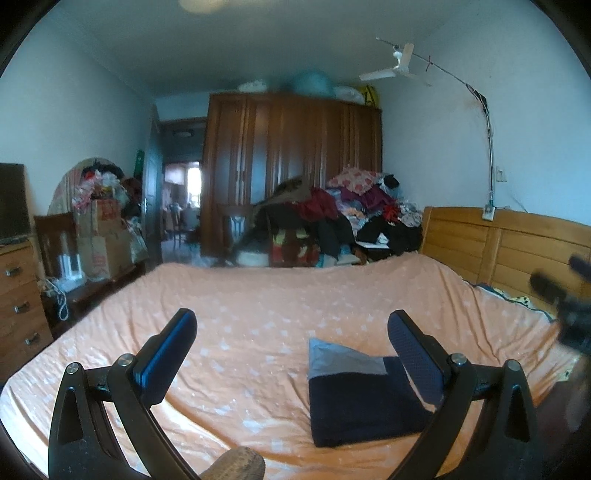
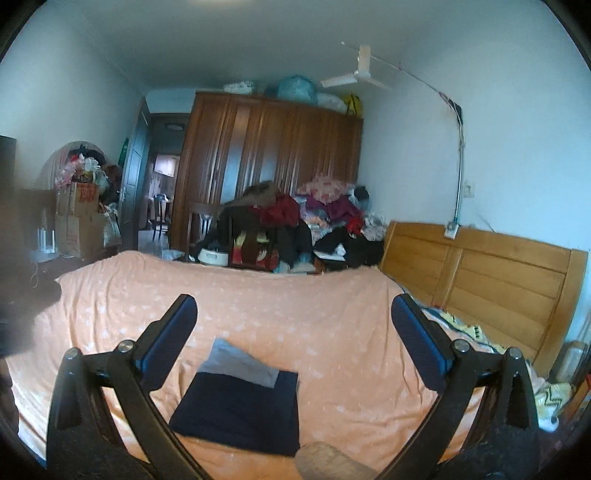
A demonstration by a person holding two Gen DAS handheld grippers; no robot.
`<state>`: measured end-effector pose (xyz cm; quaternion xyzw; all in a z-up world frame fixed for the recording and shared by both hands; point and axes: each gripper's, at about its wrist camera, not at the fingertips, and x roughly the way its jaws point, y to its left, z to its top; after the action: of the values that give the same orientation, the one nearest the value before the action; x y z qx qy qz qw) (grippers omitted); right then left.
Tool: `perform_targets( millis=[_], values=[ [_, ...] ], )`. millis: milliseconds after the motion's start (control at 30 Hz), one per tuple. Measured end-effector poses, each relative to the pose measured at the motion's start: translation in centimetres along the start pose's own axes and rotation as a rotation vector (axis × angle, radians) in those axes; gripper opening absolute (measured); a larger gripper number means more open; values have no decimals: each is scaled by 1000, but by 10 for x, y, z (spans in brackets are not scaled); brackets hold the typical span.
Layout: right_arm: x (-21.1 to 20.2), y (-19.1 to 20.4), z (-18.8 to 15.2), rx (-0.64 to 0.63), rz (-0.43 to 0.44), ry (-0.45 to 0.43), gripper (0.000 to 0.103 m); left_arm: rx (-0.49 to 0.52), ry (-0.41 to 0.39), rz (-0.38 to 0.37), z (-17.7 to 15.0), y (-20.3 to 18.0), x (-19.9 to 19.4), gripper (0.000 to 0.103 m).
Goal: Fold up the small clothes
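Left gripper (image 1: 291, 334) spread wide, empty. Right gripper (image 2: 294, 319) likewise. Folded navy garment (image 2: 240, 410) with grey panel flat on orange bedsheet (image 2: 314, 325), below-left between right fingers, by left gripper's right finger.

My room looks dim and bluish, a ceiling lamp (image 1: 201, 4) glares overhead, the far doorway (image 1: 183, 173) glows, and fisheye edges bend and blur.

Orange-sheeted bed (image 2: 332, 332) w/ folded navy garment (image 2: 240, 410)
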<state>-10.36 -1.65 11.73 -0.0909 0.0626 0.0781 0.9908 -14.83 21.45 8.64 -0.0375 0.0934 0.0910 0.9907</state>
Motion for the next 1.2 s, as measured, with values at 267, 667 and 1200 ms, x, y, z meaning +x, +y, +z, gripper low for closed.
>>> perform_targets(
  millis=[267, 667, 1200],
  values=[
    [54, 14, -47, -2, 55, 222, 103, 15, 46, -12, -9, -6, 11, 103],
    [59, 24, -94, 31, 91, 429, 103, 19, 126, -15, -35, -9, 36, 103],
    [66, 23, -103, 54, 119, 484, 103, 11, 153, -16, -44, -4, 42, 103]
  ],
)
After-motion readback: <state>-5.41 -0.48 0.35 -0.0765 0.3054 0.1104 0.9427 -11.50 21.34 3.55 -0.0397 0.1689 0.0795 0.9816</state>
